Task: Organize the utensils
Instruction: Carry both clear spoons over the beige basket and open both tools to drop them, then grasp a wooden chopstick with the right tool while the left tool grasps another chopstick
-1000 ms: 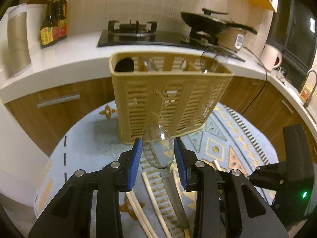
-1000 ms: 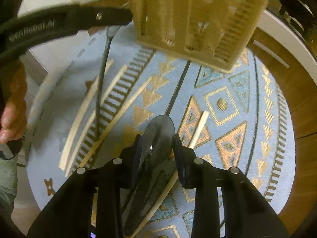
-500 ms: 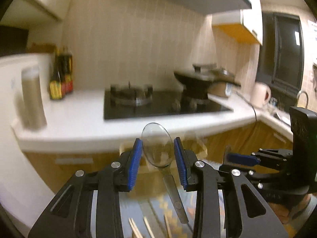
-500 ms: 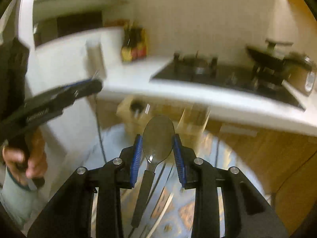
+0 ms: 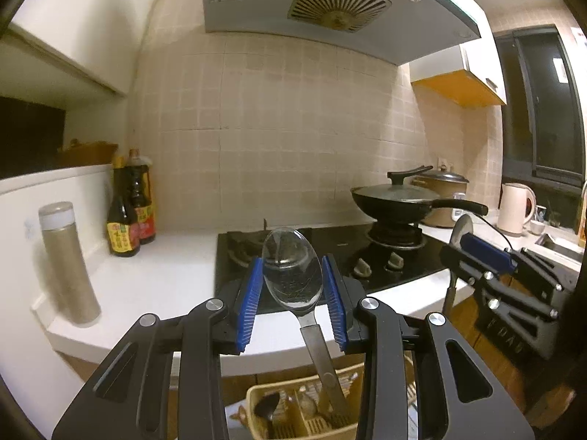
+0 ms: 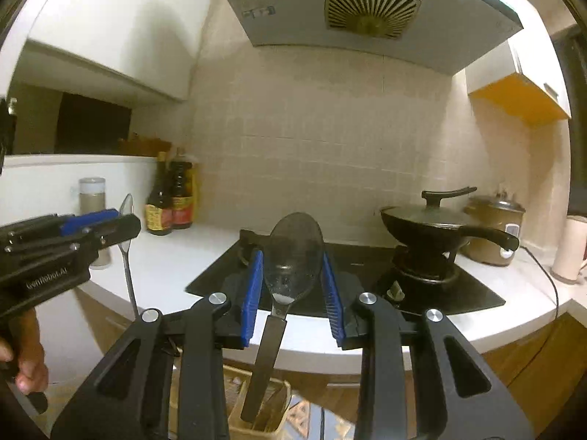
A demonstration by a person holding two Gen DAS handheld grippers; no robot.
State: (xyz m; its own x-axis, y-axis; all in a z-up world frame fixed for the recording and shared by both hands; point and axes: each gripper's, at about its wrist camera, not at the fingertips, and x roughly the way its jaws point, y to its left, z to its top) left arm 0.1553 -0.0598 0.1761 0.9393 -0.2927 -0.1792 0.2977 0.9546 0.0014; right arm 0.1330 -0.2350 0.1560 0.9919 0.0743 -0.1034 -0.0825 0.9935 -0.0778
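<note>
My left gripper [image 5: 292,295] is shut on the bowl of a shiny metal spoon [image 5: 292,267], held upright with its handle hanging down over the beige slotted utensil basket [image 5: 256,396]. My right gripper [image 6: 292,288] is shut on the bowl of a dark spoon [image 6: 295,253], its handle reaching down into the basket [image 6: 238,421]. Each gripper shows in the other's view: the right one [image 5: 484,253] at the right, the left one [image 6: 91,220] at the left. A dark spoon [image 5: 267,405] stands in the basket's left compartment.
A white counter [image 5: 165,278] runs across in front, with a black gas hob [image 5: 330,253], a lidded wok [image 5: 400,201], sauce bottles [image 5: 130,212], a steel flask [image 5: 68,260], a rice cooker [image 6: 493,234] and a kettle [image 5: 515,212]. A range hood [image 5: 330,3] hangs above.
Both grippers have lifted from the patterned mat and tilted upward, each carrying its spoon. The handles now hang over the basket, which has dropped to the bottom of both views.
</note>
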